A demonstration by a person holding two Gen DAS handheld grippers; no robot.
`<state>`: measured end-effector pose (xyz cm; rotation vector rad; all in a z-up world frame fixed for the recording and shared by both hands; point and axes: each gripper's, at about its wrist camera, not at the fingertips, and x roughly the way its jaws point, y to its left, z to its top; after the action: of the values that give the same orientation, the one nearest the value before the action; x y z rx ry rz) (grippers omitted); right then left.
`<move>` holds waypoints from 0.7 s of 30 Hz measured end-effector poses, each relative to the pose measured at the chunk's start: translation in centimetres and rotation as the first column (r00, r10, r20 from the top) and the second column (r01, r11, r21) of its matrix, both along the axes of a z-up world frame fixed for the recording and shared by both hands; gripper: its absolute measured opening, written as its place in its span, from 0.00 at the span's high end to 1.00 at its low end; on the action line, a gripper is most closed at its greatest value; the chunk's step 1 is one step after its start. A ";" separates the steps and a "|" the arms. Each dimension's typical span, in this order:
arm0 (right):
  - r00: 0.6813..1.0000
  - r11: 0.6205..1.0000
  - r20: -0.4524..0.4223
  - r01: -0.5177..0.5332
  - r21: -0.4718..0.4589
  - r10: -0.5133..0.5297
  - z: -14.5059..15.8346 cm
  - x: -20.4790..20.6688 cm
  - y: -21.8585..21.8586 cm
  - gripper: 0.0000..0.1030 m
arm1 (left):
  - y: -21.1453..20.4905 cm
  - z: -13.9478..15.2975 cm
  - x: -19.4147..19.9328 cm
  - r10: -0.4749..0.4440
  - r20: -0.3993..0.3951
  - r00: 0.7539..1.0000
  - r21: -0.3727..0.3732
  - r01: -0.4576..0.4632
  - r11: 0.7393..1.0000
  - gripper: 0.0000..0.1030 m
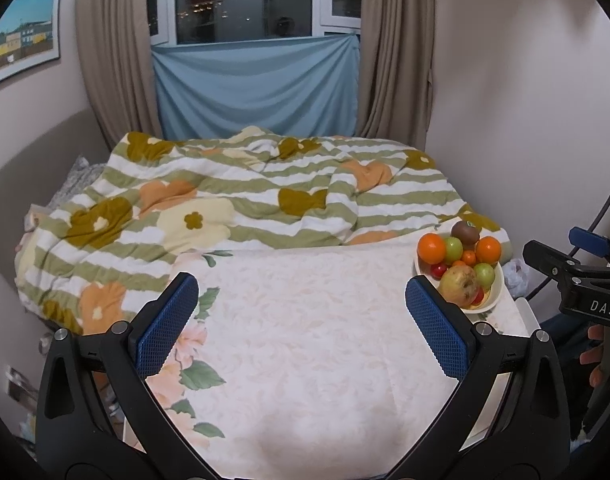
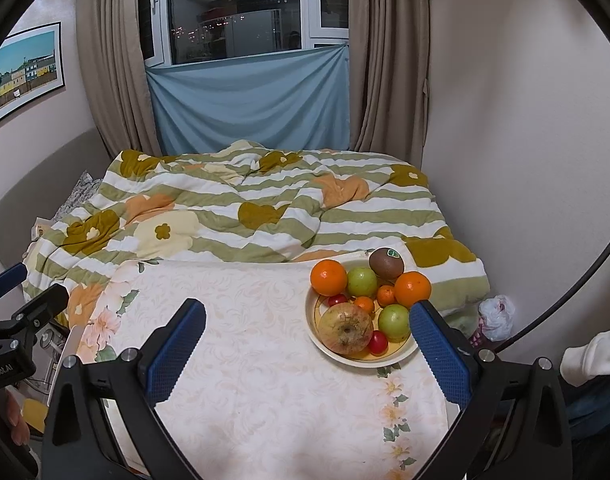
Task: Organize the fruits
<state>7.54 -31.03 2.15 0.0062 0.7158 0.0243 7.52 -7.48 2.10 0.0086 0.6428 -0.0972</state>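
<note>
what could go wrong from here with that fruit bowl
1. The bowl is piled high; lifting the apple may let the small red fruit beside it roll out.
2. The bowl sits near the table's right edge, so a nudge from the open right gripper might push it off.
3. The kiwi perches on top at the back and may tumble onto the blanket.

Home bedroom: bed w/ floral duvet [image 2: 241,208], curtained window [image 2: 233,12], wall poster [image 2: 23,68].

Black hand-held gripper [image 2: 301,344] frames, blue textured pads [image 2: 176,350], white sleeve [image 2: 593,356]
</note>
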 end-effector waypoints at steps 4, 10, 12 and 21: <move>1.000 1.000 -0.002 0.000 0.000 0.000 0.0 0.0 -0.1 0.01 | 0.1 0.0 0.0 0.007 -0.001 1.000 -0.002 -0.007 1.000 0.00; 1.000 1.000 0.000 0.001 -0.002 -0.001 0.0 0.0 0.0 0.01 | 0.2 -0.1 0.0 0.010 -0.007 1.000 -0.007 -0.010 1.000 0.00; 1.000 1.000 0.000 0.001 -0.002 -0.001 0.0 0.0 0.0 0.01 | 0.2 -0.1 0.0 0.010 -0.006 1.000 -0.005 -0.010 1.000 0.00; 1.000 1.000 0.000 0.000 -0.001 0.000 0.1 0.1 -0.1 0.01 | 0.3 -0.3 -0.4 0.015 0.001 1.000 0.003 -0.015 1.000 0.00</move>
<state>7.61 -31.10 2.25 0.0054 0.7161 0.0240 7.16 -7.17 1.83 0.0070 0.6415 -0.0813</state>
